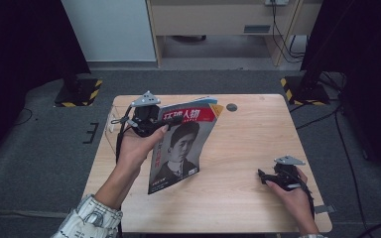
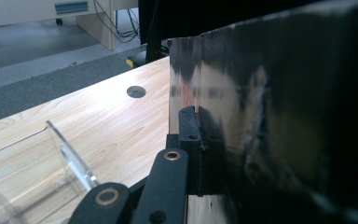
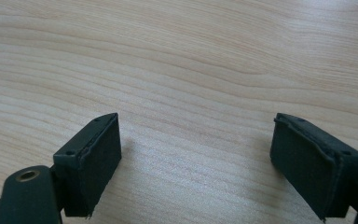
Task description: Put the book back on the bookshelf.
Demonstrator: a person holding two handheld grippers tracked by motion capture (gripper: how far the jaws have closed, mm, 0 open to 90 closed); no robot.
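A magazine (image 1: 181,144) with a red title band and a black-and-white portrait on its cover hangs above the table, tilted. My left gripper (image 1: 146,119) is shut on its upper left edge. In the left gripper view the glossy cover (image 2: 279,116) fills the right side, pinched at the jaw tip. My right gripper (image 1: 270,179) rests low over the table's right front, and in the right gripper view its black pads (image 3: 91,161) stand wide apart over bare wood, so it is open with nothing between them.
A clear plastic stand (image 2: 32,172) sits at the table's left side, close under the left gripper. A round cable hole (image 1: 231,107) lies near the far edge of the wooden table (image 1: 248,144). Dark stands with hazard-striped bases flank the table.
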